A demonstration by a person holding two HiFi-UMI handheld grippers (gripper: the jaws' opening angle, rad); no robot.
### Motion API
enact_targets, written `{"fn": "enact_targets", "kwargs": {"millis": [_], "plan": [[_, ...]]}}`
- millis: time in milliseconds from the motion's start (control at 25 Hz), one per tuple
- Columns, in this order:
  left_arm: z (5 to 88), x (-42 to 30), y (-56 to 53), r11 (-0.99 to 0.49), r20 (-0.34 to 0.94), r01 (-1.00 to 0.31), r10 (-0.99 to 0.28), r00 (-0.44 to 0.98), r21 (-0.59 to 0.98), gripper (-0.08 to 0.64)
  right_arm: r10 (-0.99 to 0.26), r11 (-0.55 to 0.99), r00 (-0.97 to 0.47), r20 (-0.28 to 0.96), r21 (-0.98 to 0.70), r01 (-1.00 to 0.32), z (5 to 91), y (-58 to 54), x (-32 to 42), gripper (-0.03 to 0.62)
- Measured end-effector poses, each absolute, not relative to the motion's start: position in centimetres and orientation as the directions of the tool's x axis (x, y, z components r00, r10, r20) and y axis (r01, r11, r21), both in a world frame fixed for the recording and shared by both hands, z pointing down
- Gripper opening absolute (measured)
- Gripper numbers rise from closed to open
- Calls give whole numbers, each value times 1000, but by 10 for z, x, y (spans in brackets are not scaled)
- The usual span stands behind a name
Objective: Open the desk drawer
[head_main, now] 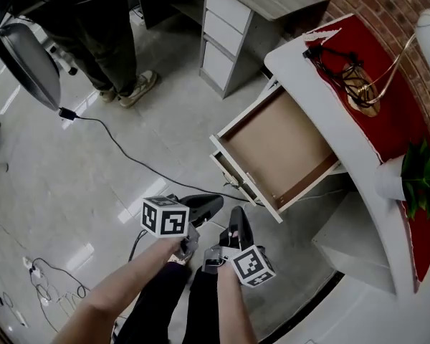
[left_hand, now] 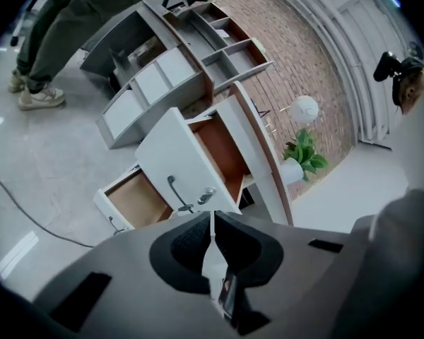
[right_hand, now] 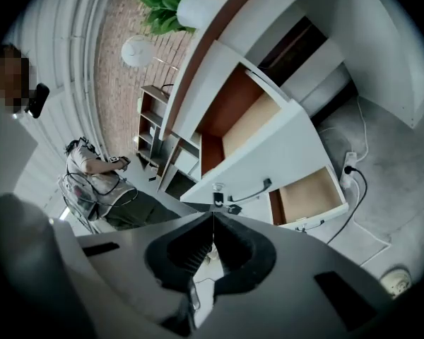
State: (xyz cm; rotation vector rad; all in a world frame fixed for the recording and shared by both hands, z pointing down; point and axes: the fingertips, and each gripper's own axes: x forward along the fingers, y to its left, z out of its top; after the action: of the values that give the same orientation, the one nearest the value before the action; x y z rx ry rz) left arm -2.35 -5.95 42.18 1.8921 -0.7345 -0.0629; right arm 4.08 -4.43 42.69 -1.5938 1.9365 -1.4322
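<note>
Desk drawer (head_main: 283, 145): pulled well out from the front edge of the white desk (head_main: 344, 117); white front, bare tan inside. A lower drawer (left_hand: 136, 199) also stands out beneath it.
Left gripper (head_main: 213, 202): jaws together, nothing between them, over the floor, apart from the drawer front.
Right gripper (head_main: 238, 215): likewise closed and empty, just beside the left.
Red cloth (head_main: 387, 99) covers the desk top; potted plant (head_main: 423, 170) stands toward its near end.

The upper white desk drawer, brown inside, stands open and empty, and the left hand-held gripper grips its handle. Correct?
No: in the head view the left hand-held gripper is shut on nothing, away from the handle. The upper white desk drawer stands open and empty.
</note>
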Motion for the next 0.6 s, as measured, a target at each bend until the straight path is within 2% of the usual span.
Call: {"fn": "enact_targets", "kwargs": {"millis": [160,360,600], "plan": [[379,-20,-45,-318,284,-475,-495,821,820,12,-830,10,-413,375,-730,-683,375,-39,30,17],[313,-14,-47,-420,274,-508,-501,821,752,11,-828,62,-430,360,-703,-709,314,-39,24,17],[237,-7,-42,-461,235,-531,-556,797,711,11,-826,114,-429,365,-638,-762,242,-33,29,17]]}}
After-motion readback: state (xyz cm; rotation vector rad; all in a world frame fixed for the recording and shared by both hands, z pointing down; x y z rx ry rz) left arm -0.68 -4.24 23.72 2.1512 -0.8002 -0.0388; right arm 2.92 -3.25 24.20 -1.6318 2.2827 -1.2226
